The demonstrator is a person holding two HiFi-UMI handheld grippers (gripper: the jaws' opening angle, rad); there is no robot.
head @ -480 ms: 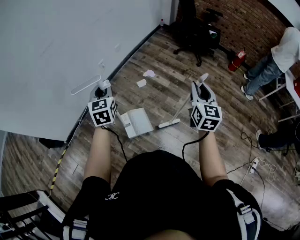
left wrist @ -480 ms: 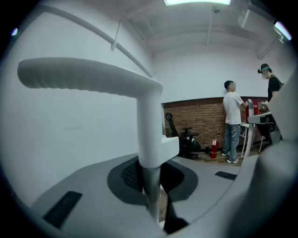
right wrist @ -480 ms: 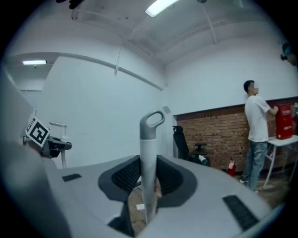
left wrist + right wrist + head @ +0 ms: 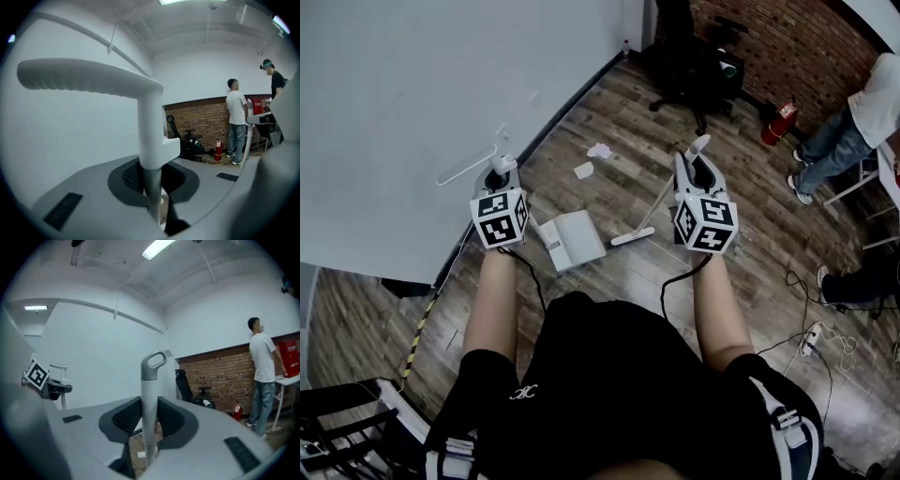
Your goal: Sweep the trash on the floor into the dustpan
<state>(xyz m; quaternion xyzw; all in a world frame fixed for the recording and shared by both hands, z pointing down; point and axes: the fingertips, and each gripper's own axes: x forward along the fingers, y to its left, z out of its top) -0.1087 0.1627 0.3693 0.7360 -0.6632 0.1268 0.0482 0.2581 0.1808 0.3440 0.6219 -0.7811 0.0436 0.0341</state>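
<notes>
- Left gripper (image 4: 502,178) — jaws pinching dustpan handle (image 4: 151,140); dustpan (image 4: 573,240) resting on floor (image 4: 619,281).
- Right gripper (image 4: 695,173) — jaws clamped on broom handle (image 4: 150,404); broom head (image 4: 634,236) just right of dustpan.
- Trash (image 4: 584,170): beyond dustpan, unswept.
- Step, as judged: positioning.
- Next move: broom past trash, draw toward dustpan.

Left gripper (image 4: 501,172), right gripper (image 4: 693,161): both closed.

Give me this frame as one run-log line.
left gripper: shut on dustpan | right gripper: shut on broom | broom head: right of dustpan, apart | trash: two scraps on floor beyond dustpan, unswept
</notes>
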